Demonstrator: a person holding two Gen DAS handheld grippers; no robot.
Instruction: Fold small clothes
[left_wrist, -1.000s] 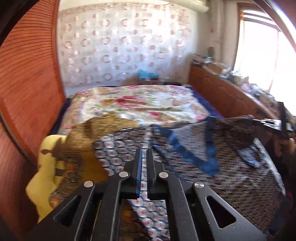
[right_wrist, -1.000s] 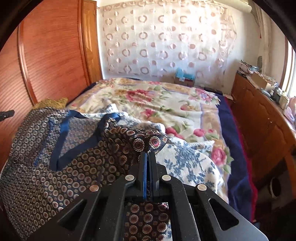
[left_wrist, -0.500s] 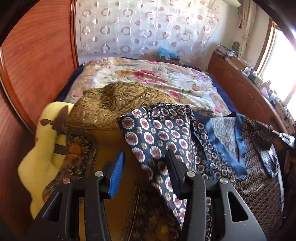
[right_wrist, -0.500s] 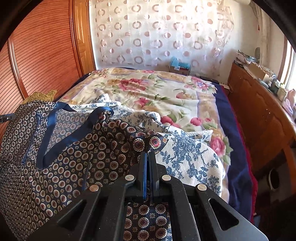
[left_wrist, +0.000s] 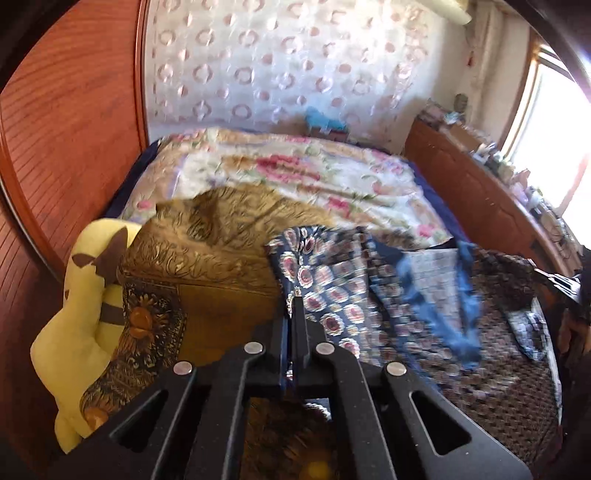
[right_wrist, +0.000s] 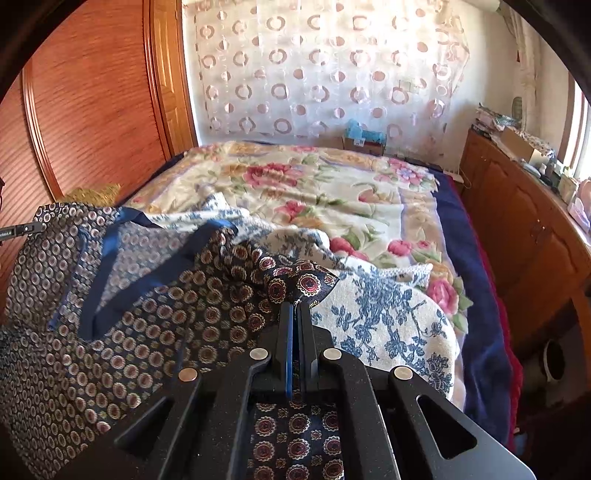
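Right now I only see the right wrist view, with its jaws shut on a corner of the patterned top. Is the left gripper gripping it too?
Observer: The left gripper has its jaws shut at the patterned top's left edge. I cannot tell whether cloth is pinched.
Operator: What lies left of that edge?
Observer: A gold-brown cushion; the top's edge lies over it.
Operator: Anything beyond it?
Observer: A yellow plush toy, pressed against the cushion's left side.

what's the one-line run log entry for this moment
step: fold | left gripper: shut at patterned garment edge | right gripper: shut on garment corner | garment: spread over bed, unfolded
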